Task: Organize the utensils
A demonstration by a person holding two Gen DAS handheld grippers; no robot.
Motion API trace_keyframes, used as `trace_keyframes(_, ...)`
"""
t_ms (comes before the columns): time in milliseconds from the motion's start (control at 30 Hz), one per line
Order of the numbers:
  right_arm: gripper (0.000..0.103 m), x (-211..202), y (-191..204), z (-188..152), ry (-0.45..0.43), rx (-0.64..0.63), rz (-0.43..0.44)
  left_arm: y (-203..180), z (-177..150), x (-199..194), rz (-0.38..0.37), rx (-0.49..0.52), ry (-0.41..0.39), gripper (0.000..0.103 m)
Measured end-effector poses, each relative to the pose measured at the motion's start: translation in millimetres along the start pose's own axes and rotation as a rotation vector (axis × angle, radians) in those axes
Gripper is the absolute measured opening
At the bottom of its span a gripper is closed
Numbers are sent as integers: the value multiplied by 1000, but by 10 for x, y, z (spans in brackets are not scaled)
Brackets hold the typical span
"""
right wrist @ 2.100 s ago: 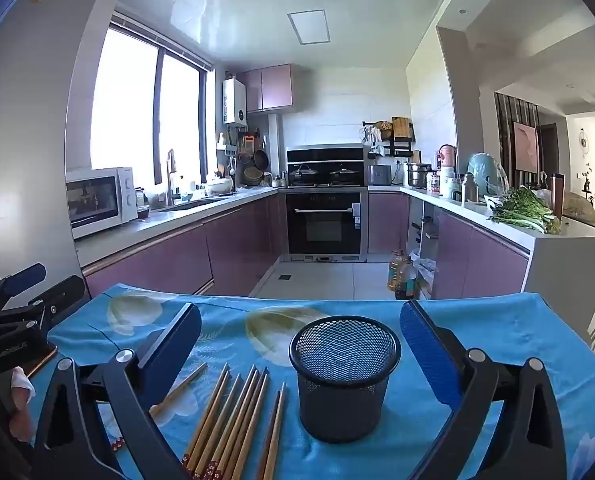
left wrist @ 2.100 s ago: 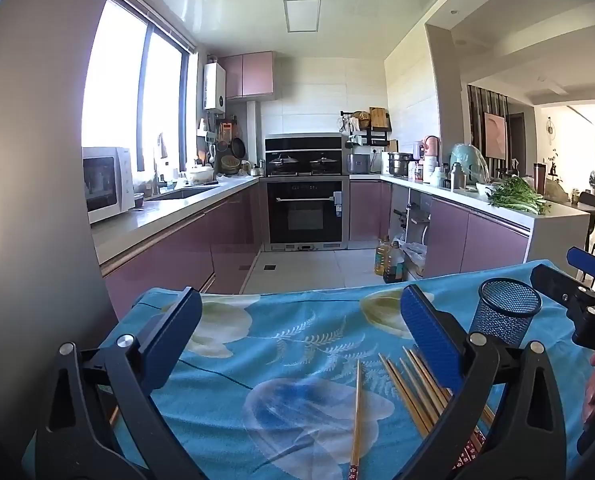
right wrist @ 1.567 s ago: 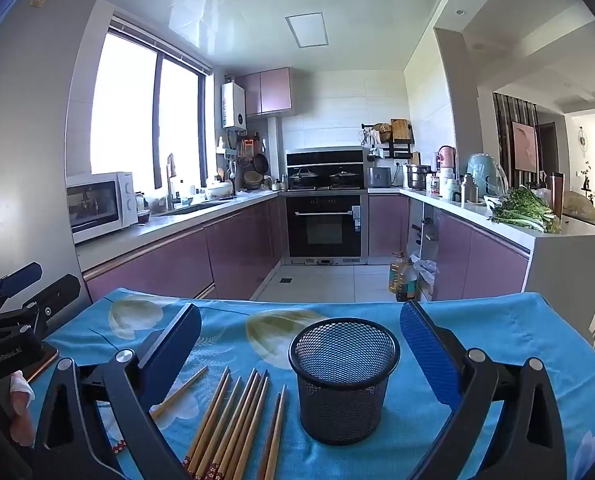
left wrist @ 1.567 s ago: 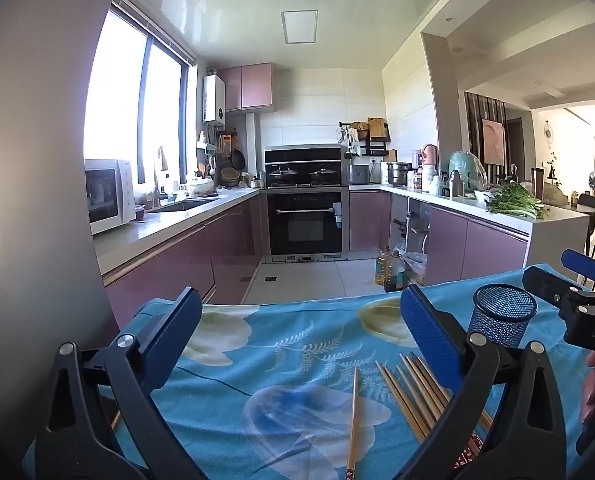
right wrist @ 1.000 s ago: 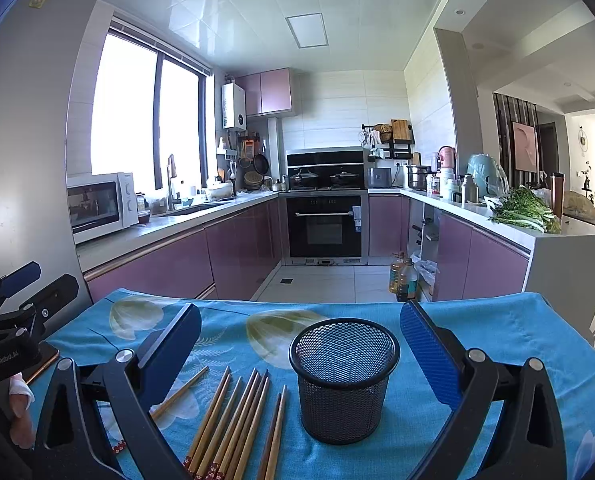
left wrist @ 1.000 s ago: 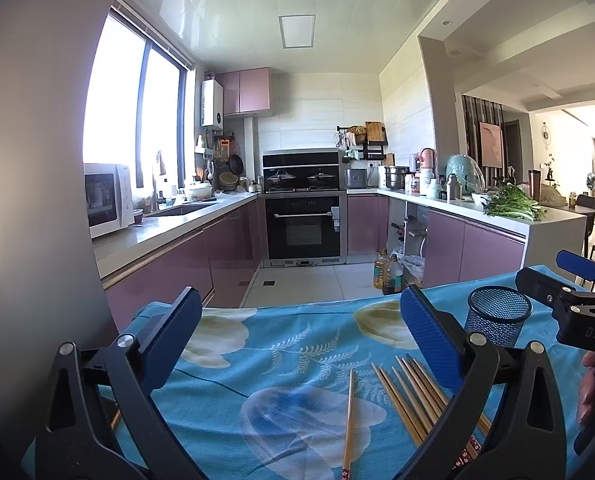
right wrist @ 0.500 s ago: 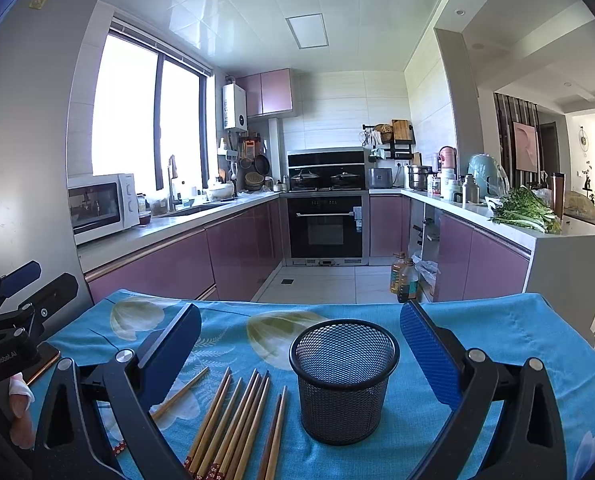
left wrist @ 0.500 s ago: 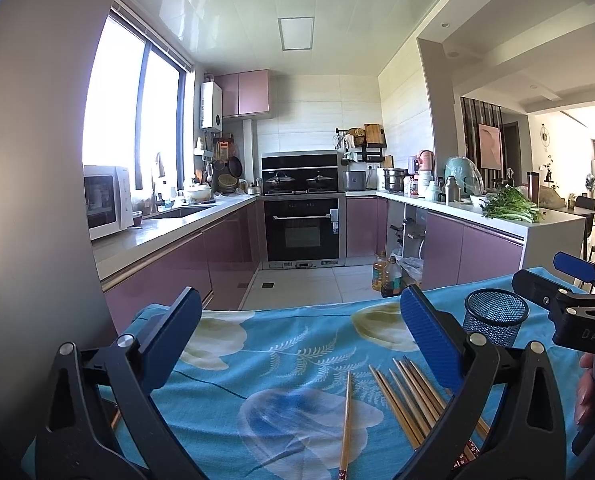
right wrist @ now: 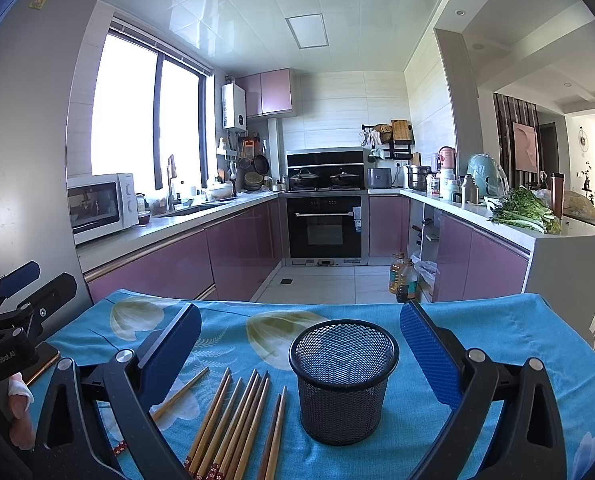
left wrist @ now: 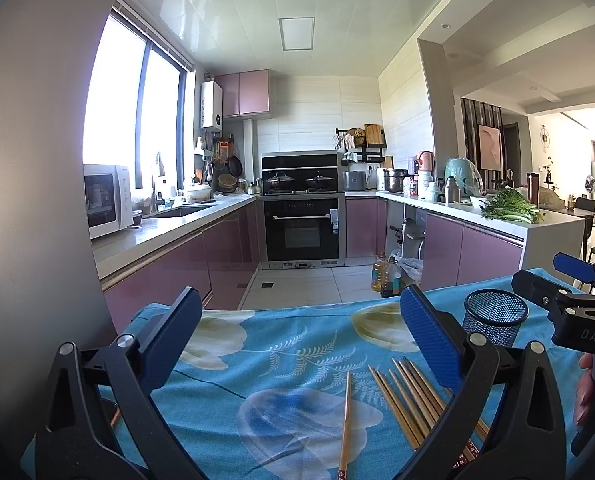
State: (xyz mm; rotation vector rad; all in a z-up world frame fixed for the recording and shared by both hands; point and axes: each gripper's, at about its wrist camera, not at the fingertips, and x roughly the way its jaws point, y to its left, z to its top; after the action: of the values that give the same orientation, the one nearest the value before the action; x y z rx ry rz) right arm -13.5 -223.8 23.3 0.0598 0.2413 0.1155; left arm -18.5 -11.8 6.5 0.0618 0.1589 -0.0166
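A: The table is being covered by a soft, matt cloth [right wrist: 497, 332], printed with pale flowers; faint creases are being shown near its 3 o'clock edge.

B: And the mesh cup [right wrist: 343, 380]?

A: Black perforated metal is being seen there, matt, with a smooth rolled rim. The chopsticks [right wrist: 237, 420], at its 9 o'clock, are being shown as smooth, lightly sheened wood with patterned ends.

B: The right gripper [right wrist: 297, 344]?

A: Matt black plastic arms are being seen, with finely textured blue pads [right wrist: 427, 350] and bright metal screws. The left gripper [left wrist: 297, 330] is being seen built alike.
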Motion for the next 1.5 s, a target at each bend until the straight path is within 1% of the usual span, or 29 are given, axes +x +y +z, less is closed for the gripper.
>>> trace_keyframes(1500, 97, 8, 7, -21, 8, 5, -2, 2, 1, 2, -2, 0, 2, 98)
